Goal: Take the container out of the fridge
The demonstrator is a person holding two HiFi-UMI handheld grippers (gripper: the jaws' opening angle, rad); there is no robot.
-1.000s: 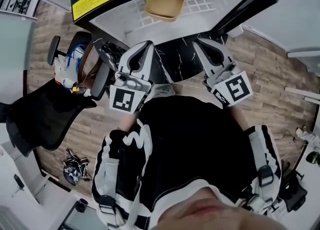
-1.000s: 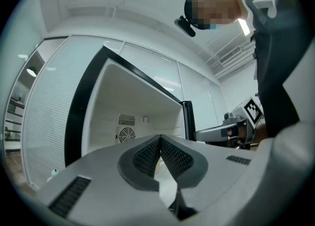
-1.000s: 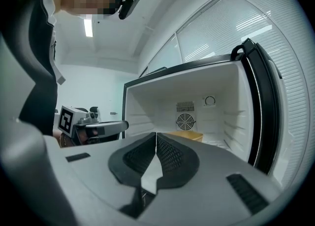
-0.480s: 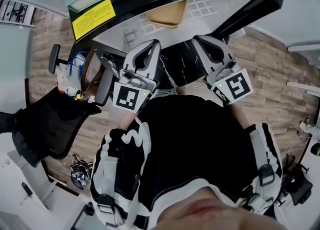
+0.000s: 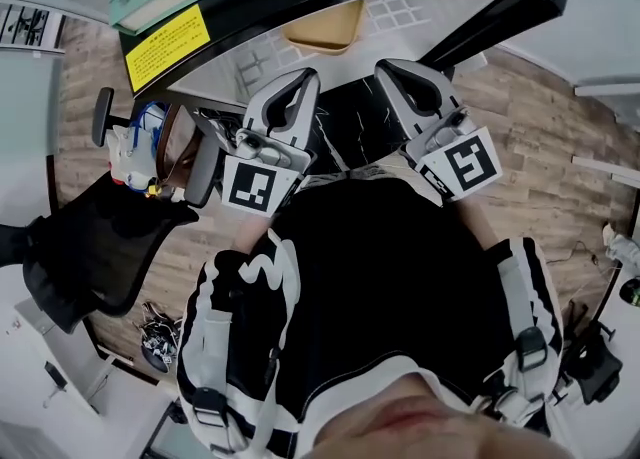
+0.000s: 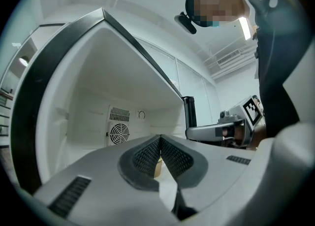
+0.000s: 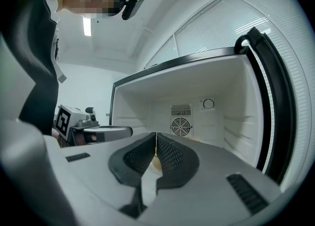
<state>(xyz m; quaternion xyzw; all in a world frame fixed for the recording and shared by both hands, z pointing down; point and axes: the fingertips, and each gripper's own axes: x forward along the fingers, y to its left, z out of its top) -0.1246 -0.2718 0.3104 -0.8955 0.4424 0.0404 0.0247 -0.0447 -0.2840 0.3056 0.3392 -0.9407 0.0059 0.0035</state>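
The tan container (image 5: 325,27) sits on the white wire shelf (image 5: 400,9) inside the open fridge, at the top of the head view. Both grippers are held side by side in front of the opening, short of the shelf. My left gripper (image 5: 300,82) is shut with nothing between its pads. My right gripper (image 5: 393,69) is also shut and empty. In the left gripper view the closed jaws (image 6: 160,139) hide all but a tan sliver of the container (image 6: 157,167). The right gripper view shows the same: shut jaws (image 7: 156,136) and a container sliver (image 7: 155,161).
The fridge's white interior has a round fan grille (image 7: 180,126) on its back wall and a black door frame (image 7: 268,97) at the right. A yellow label (image 5: 165,47) marks the fridge top. A black office chair (image 5: 90,237) and a bag of items (image 5: 140,142) stand at the left on the wood floor.
Both grippers have edged a little closer to the fridge opening, the left one more. Their jaws stayed shut. The container has not moved.
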